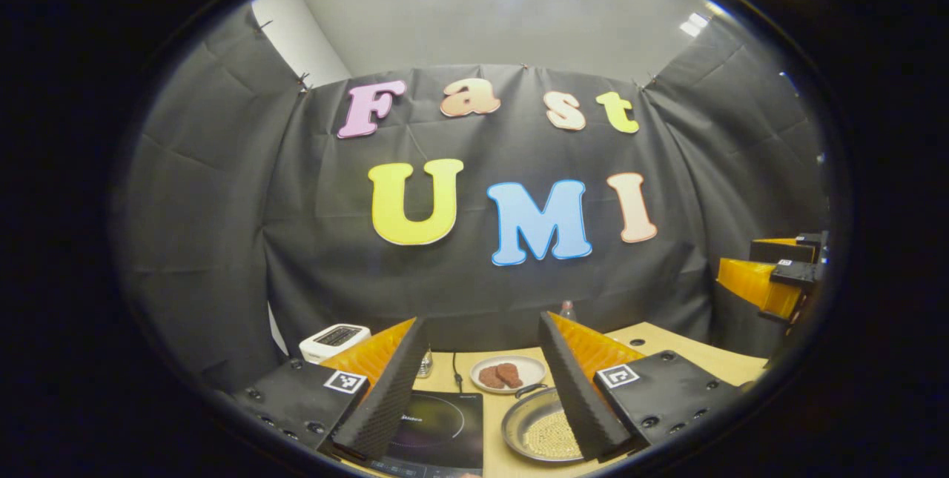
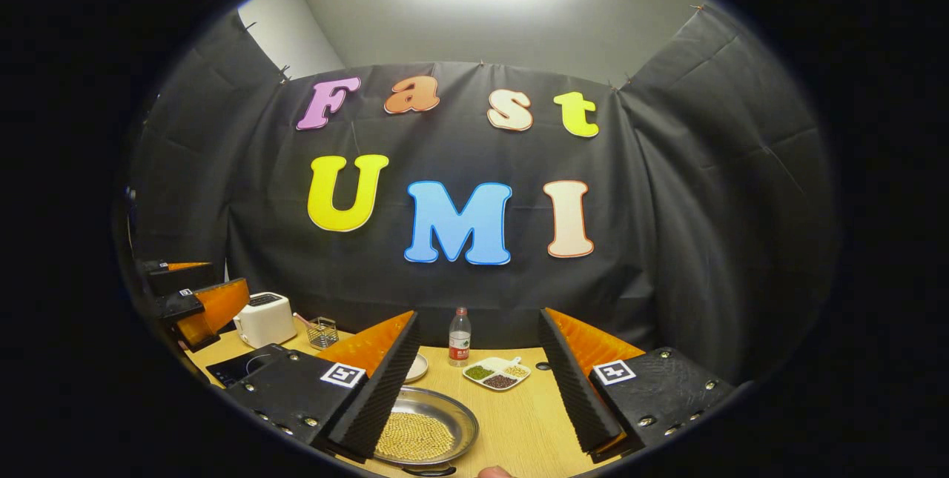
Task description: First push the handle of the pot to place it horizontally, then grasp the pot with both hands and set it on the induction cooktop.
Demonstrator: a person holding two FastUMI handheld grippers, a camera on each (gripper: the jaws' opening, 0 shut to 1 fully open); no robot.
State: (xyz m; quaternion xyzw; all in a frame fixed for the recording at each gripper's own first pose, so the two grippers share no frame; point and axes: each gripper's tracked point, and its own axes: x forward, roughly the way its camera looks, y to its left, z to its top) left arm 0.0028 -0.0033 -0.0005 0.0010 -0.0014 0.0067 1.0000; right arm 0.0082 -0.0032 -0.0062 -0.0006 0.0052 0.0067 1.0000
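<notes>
Left gripper view: we hold the left gripper (image 1: 482, 389) wide apart, pot (image 1: 541, 430) at 5 o'clock, handle (image 1: 530, 389) toward 12. Right gripper (image 2: 478, 389), also apart, sits nearer, pot at 7 o'clock.

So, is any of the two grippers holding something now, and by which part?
Nothing is held. The left gripper and the right gripper are both open above the table; the pot lies untouched.

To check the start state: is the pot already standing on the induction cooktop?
No, the pot rests on the wooden table, beside the induction cooktop.
</notes>
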